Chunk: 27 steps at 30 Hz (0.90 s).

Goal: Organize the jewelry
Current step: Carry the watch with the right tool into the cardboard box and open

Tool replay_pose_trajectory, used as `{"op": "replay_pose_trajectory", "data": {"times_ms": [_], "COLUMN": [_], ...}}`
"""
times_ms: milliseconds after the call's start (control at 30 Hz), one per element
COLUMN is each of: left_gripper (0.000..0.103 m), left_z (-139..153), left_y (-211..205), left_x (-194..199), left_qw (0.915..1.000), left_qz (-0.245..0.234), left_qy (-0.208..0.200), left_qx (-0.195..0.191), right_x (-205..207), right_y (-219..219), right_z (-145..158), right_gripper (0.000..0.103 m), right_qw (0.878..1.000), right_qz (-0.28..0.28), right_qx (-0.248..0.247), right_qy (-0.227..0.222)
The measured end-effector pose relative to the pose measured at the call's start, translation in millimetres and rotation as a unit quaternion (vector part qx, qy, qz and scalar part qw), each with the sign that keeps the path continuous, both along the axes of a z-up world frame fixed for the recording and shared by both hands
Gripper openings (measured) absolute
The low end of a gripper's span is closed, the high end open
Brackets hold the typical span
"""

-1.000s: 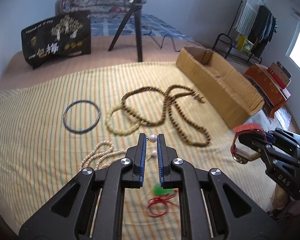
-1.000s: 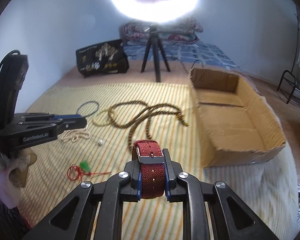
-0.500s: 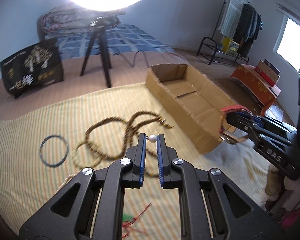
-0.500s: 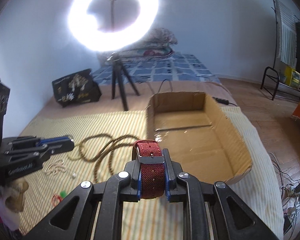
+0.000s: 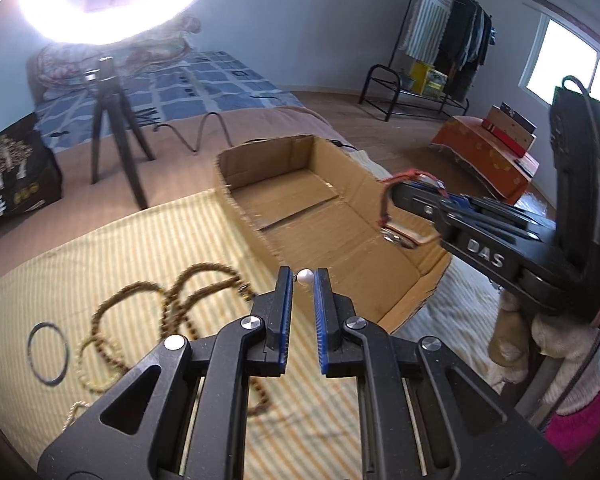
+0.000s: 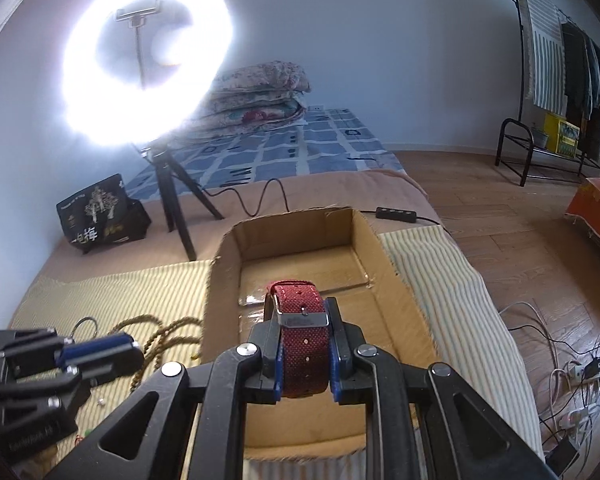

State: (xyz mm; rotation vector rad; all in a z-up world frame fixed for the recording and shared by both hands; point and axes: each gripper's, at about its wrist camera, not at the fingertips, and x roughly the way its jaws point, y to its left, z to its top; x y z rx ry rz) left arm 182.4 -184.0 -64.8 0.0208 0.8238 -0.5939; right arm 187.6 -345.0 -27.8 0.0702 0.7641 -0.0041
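Left wrist view: riding just behind the left gripper, angled down over the striped cloth, facing the cardboard box from its near left corner. Right wrist view: sitting behind the right gripper, tilted down, close above the box's near end, looking along its length. Shared by both: box, ring light, tripod, far bed, clothes rack, each other's gripper.

Matt corrugated cardboard box; woven red cloth strap; glossy pearl.
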Motion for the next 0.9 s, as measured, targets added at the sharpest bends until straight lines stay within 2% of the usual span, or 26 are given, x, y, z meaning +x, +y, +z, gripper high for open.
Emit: {"op": "replay_pose_trajectory", "data": {"times_ms": [167, 333, 600, 667, 700, 733, 767, 833, 900], "left_gripper": [0.009, 0.009, 0.009, 0.009, 0.010, 0.015, 0.031, 0.053, 0.055], "left_z": [-4, -11, -22, -23, -23, -24, -25, -25, -25], "left_y": [-24, -42, -50, -50, -49, -49, -48, -47, -45], "left_x": [4, 4, 5, 6, 8, 8, 8, 8, 8], "left_qw": [0.9998, 0.9995, 0.9991, 0.9989, 0.9987, 0.9986, 0.9987, 0.9989, 0.9991], "left_qz": [-0.018, -0.027, -0.034, -0.037, -0.039, -0.040, -0.040, -0.035, -0.031], "left_qy": [0.007, 0.014, 0.023, 0.029, 0.032, 0.033, 0.032, 0.030, 0.028], "left_qx": [-0.004, -0.002, 0.006, 0.004, 0.004, 0.005, 0.007, 0.004, 0.003], "right_x": [13, 24, 29, 30, 29, 29, 28, 26, 24], "right_y": [-10, -20, -25, -26, -26, -25, -25, -24, -25], "right_z": [-8, -14, -23, -24, -23, -23, -22, -19, -16], "right_gripper": [0.015, 0.015, 0.017, 0.029, 0.031, 0.038, 0.048, 0.061, 0.065], "right_qw": [1.000, 1.000, 0.999, 0.999, 0.999, 0.999, 0.999, 1.000, 0.999], "right_qz": [-0.012, -0.017, -0.021, -0.022, -0.023, -0.023, -0.022, -0.025, -0.032], "right_qx": [-0.011, -0.002, -0.001, 0.002, 0.002, 0.001, 0.000, -0.006, -0.006], "right_qy": [0.009, 0.018, 0.030, 0.031, 0.029, 0.027, 0.025, 0.018, 0.010]}}
